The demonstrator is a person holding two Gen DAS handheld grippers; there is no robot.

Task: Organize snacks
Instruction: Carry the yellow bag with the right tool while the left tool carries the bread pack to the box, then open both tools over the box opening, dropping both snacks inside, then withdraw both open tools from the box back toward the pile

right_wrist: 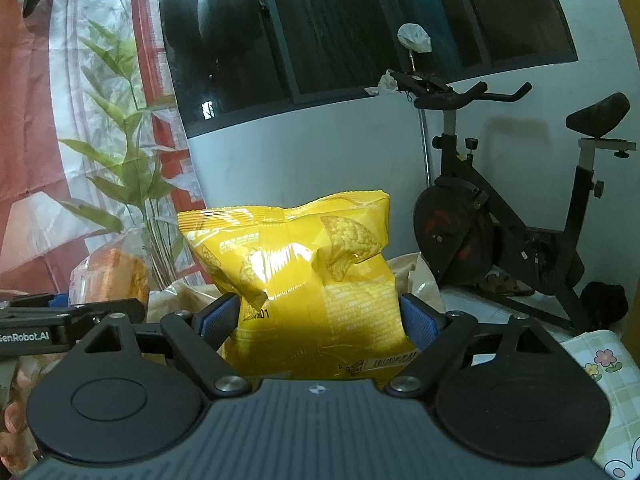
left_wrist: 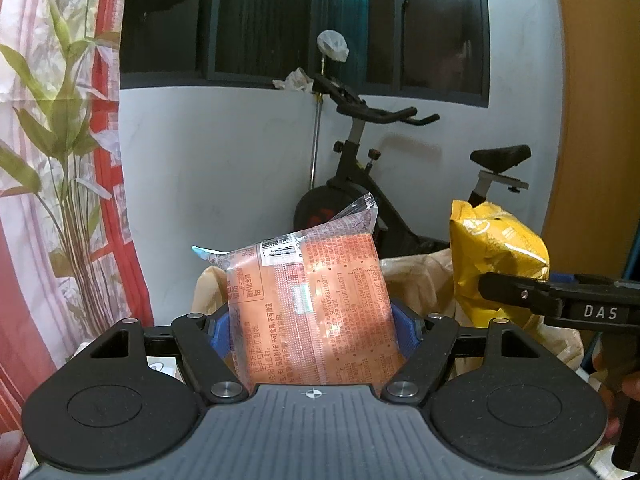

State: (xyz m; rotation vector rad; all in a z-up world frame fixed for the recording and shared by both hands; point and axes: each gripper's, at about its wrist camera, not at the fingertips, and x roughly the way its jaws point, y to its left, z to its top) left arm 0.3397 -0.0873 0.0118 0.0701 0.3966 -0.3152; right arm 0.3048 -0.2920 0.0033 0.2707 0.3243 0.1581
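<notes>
Crinkly orange packet [left_wrist: 316, 300] in left gripper [left_wrist: 316, 332], puffy yellow bag [right_wrist: 308, 276] in right gripper [right_wrist: 318, 318].

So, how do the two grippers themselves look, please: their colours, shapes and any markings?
Both look alike. The left gripper and right gripper have black linkage arms with silver pivot bolts, two round black discs, a ribbed grey body with a small crosshair mark, and blue ribbed pads. White lettering shows on their sides: "DAS" on the right one, "GenRobot.AI" on the left. No cables or sleeves are visible.
</notes>
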